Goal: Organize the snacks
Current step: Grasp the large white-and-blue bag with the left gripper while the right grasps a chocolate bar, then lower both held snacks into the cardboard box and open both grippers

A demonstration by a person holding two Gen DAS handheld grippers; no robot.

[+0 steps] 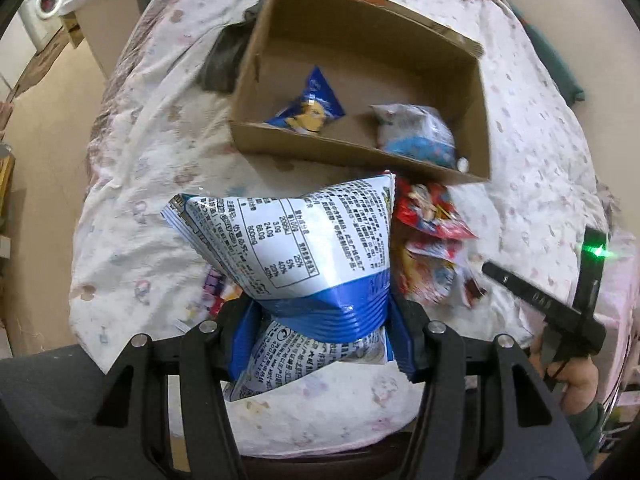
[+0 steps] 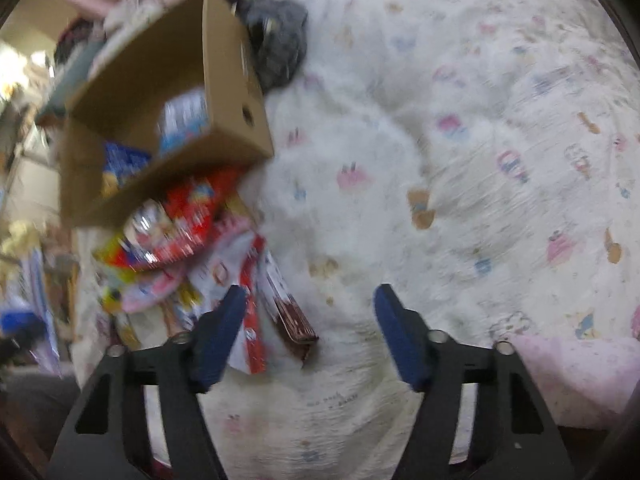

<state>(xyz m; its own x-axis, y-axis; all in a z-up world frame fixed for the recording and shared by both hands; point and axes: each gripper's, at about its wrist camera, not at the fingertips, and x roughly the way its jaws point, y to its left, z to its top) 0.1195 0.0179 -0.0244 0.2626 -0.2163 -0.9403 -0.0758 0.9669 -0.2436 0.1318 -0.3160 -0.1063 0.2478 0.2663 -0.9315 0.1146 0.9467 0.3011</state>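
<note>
My left gripper (image 1: 320, 316) is shut on a blue and white snack bag (image 1: 304, 248) and holds it above the bedspread, short of the open cardboard box (image 1: 352, 152). The box holds a blue snack bag (image 1: 310, 106) and a pale blue and white bag (image 1: 416, 132). Red snack packets (image 1: 432, 216) lie in a pile in front of the box. My right gripper (image 2: 308, 308) is open and empty over the bedspread, right of the pile of red packets (image 2: 180, 220) and a flat brown bar (image 2: 294, 312). The box (image 2: 236, 92) is at its upper left.
A white patterned bedspread (image 2: 460, 140) covers the bed. A dark grey cloth (image 1: 224, 60) lies against the box's left side. The right gripper's body (image 1: 560, 304) shows at the right of the left wrist view. A washing machine (image 1: 44, 4) stands beyond the bed.
</note>
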